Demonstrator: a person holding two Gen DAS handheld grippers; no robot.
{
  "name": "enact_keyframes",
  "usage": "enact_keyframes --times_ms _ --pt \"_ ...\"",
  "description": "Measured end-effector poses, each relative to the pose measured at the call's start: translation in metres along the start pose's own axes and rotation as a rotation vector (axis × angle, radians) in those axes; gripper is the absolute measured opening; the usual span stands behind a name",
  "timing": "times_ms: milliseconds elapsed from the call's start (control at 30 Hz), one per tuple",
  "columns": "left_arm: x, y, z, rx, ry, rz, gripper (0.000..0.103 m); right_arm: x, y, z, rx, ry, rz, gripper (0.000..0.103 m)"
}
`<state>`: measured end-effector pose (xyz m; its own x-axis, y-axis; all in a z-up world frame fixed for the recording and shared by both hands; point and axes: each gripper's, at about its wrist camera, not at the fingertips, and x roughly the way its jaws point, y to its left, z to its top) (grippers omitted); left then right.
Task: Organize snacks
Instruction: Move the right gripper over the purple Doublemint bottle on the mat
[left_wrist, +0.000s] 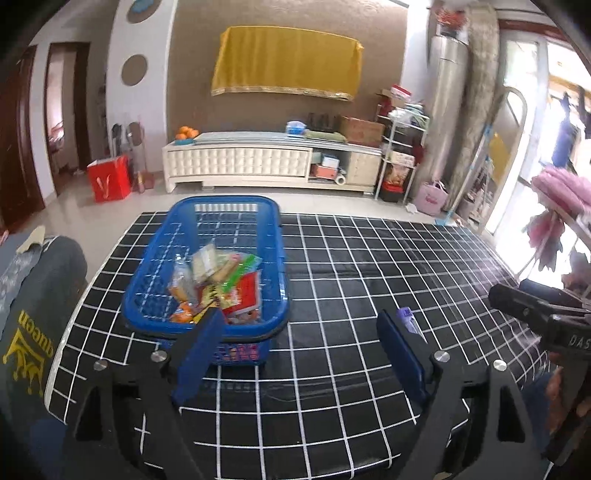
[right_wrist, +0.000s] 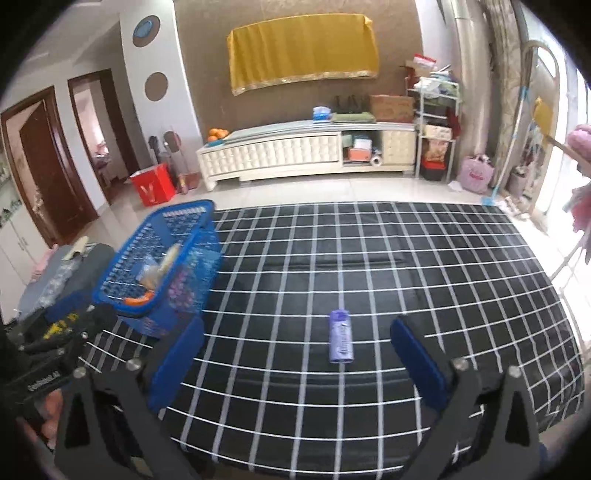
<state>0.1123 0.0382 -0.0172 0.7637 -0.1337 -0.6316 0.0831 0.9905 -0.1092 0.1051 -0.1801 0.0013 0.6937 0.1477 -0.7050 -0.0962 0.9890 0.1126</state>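
From the left, the blue finger (left_wrist: 400, 354) covers most of the purple packet (left_wrist: 406, 317), whose print is too blurred to read, while the basket (left_wrist: 273, 221) wall hides its lower snacks (left_wrist: 218, 284).

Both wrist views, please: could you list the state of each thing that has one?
Blue basket: upright on the table, holding snack packets.
Purple packet: lying flat on the tablecloth, outside the basket.
Left gripper: open, empty.
Right gripper: open, empty.
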Motion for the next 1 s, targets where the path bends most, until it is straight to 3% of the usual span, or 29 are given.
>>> enact_keyframes --times_ms 233,567,867,1000 --pt "0.018 -0.022 -0.014 0.066 0.036 0.044 0.089 0.02 -0.025 -0.025 0.039 0.044 -0.075 0.103" --pt "0.063 -0.059 -0.035 0.131 0.146 0.057 0.089 0.053 -0.066 -0.054 0.103 0.141 -0.095 0.103" --pt "0.111 -0.066 -0.047 0.163 0.252 0.095 0.089 0.091 -0.072 -0.064 0.103 0.231 -0.099 0.103" --pt "0.127 -0.07 -0.05 0.183 0.277 0.076 0.089 0.11 -0.068 -0.065 0.09 0.265 -0.092 0.103"
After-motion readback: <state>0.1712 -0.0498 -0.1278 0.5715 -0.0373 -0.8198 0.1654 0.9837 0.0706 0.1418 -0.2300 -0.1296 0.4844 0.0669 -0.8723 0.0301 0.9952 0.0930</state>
